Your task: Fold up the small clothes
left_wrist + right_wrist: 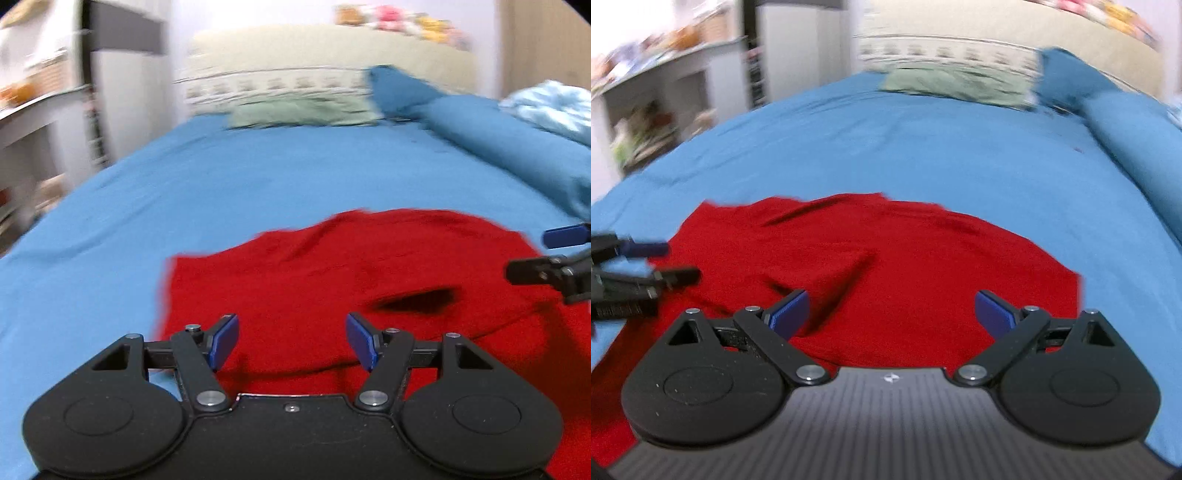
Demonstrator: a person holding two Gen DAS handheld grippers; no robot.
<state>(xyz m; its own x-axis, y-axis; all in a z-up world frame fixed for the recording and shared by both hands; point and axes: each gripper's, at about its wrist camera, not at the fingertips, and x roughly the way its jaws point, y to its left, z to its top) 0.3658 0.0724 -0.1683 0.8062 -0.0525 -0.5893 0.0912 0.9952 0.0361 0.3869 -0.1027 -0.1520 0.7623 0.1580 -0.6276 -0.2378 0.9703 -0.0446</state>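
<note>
A red garment (351, 273) lies spread with a few wrinkles on the blue bed sheet (166, 184); it also shows in the right wrist view (886, 258). My left gripper (291, 341) is open and empty, hovering over the garment's near left part. My right gripper (891, 314) is open and empty over the garment's near right part. The right gripper shows at the right edge of the left wrist view (554, 258). The left gripper shows at the left edge of the right wrist view (635, 266).
A green folded cloth (303, 112) and patterned pillow (273, 86) lie at the bed's head. A blue rolled duvet (509, 147) runs along the right side. A desk with shelves (44, 103) stands left of the bed.
</note>
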